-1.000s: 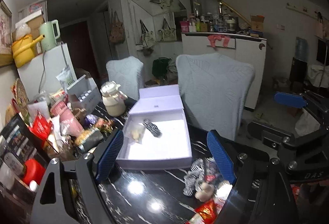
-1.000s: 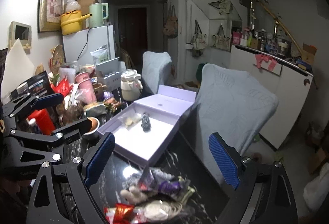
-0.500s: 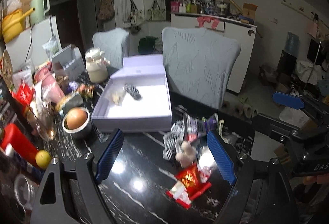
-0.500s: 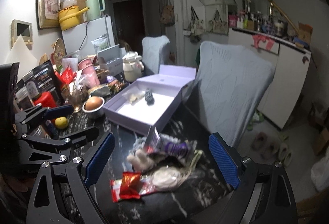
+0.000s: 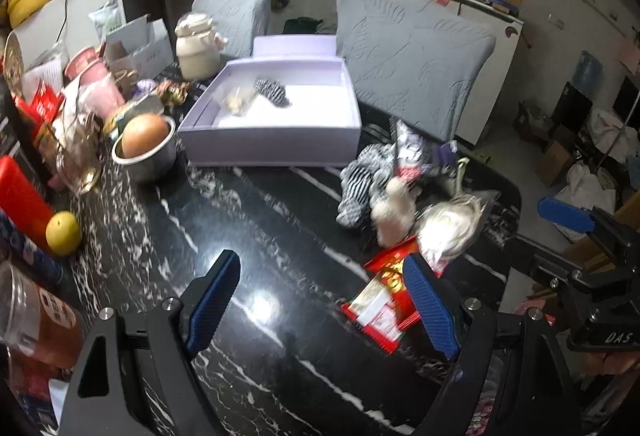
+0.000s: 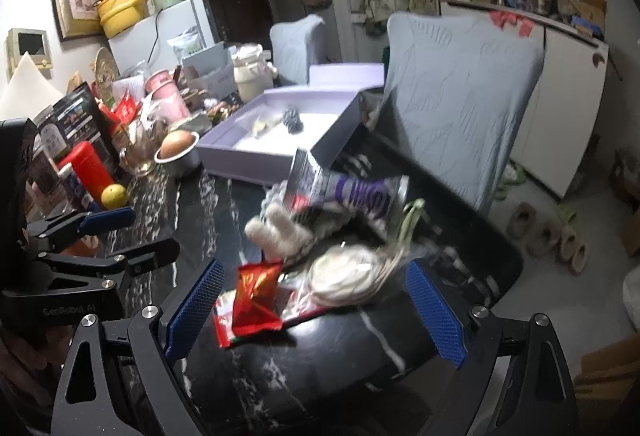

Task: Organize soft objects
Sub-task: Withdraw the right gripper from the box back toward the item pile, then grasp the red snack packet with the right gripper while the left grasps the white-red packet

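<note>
Both grippers have dropped toward the black marbled worktop [image 5: 260, 220] since a second ago, so the ceiling light has slid out of view and the heap of soft objects [image 6: 320, 232] fills more of each picture. Left gripper [image 5: 320, 296] and right gripper [image 6: 316, 300] hang with fingers wide and nothing between them, the heap lying near the worktop's edge in front of an open lilac box [image 5: 276, 116], a grey-covered chair [image 6: 460, 92] behind, clutter along the wall side

left tongs [image 5: 322, 296] agape, right tongs [image 6: 316, 306] agape
</note>
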Tool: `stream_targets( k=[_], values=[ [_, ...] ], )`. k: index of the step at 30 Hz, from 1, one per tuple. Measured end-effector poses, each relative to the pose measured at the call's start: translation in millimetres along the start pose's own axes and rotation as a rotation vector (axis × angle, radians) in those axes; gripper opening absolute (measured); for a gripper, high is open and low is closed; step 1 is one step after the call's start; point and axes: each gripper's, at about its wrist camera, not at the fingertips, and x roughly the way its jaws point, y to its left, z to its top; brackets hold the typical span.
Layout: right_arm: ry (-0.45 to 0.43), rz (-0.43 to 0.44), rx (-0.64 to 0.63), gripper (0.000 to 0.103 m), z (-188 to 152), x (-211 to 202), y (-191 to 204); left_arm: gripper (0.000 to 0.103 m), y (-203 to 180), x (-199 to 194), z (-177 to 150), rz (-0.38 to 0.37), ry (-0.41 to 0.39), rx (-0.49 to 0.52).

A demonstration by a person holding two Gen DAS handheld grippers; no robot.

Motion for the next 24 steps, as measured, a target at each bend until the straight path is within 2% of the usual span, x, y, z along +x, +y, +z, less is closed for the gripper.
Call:
stream_targets(
  k=[9, 14, 18, 20, 23, 24],
  values=[
    [0.091, 0.037, -0.03, 0.094, -16, 35, 15, 0.084, 20, 18, -19, 0.032, 0.051, -0.035],
    [0.153, 0.091, -0.057, 0.082, -19, 59, 30, 0.084, 34, 20, -27, 0.033, 0.061, -0.068],
    [0.178, 0.099, -0.102, 0.075, -22, 73, 42, 0.084, 47, 24, -33, 0.058, 0.087, -0.092],
    [0.207, 0.082, -0.105, 0.063, -23, 82, 45, 0.084, 52, 26, -36, 0.06, 0.097, -0.106],
    [0.236, 0.073, -0.093, 0.053, -25, 93, 46, 0.084, 55, 28, -38, 0.054, 0.103, -0.113],
    [0.226, 0.064, -0.103, 0.039, -24, 92, 47, 0.084, 55, 28, -38, 0.048, 0.101, -0.111]
  ],
)
